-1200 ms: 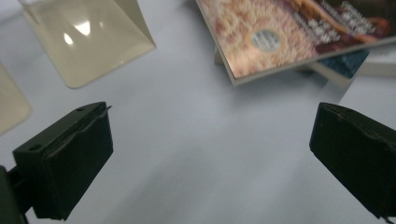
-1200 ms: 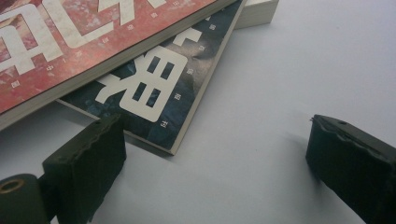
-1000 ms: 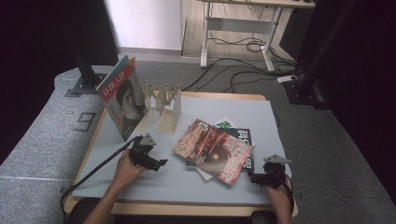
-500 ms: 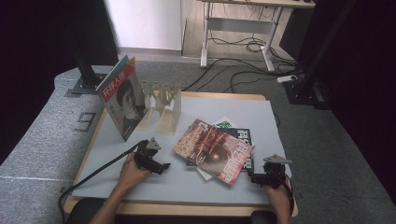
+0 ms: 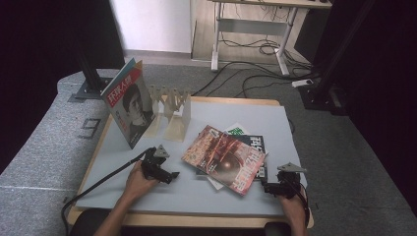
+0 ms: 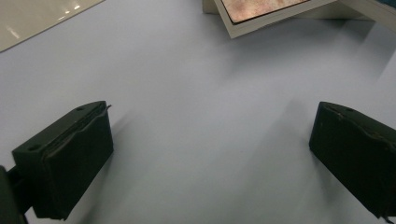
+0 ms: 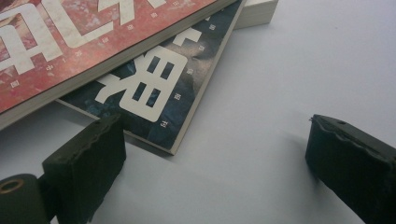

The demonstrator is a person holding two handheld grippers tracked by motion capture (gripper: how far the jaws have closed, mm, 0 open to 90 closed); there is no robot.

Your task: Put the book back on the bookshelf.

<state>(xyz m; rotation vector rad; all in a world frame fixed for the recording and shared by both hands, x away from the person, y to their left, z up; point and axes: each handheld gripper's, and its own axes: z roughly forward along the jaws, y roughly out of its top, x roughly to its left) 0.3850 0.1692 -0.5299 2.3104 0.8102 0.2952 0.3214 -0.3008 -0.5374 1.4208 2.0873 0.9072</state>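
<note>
A red magazine [image 5: 223, 158] lies on top of a loose stack in the middle of the table, over a dark blue one [image 5: 257, 143] and a green-and-white one [image 5: 237, 130]. My left gripper [image 5: 169, 175] rests open on the bare mat just left of the stack. In the left gripper view the left gripper [image 6: 210, 116] holds nothing, and a magazine corner [image 6: 261, 11] shows ahead. My right gripper [image 5: 268, 188] sits open at the stack's near right corner. In the right gripper view the right gripper [image 7: 215, 130] is empty, its left jaw beside the dark magazine's corner [image 7: 154, 88], under the red magazine [image 7: 70, 37].
Another magazine [image 5: 129, 105] stands upright at the back left, leaning in a wooden rack [image 5: 172, 105] with several slots. The grey mat [image 5: 221, 196] covers a wooden table with bare room along the near edge. A cable [image 5: 103, 179] trails left off the table.
My left gripper has drawn a little nearer to the front edge and rightward, toward the stack. The right gripper and the magazines have stayed put.
</note>
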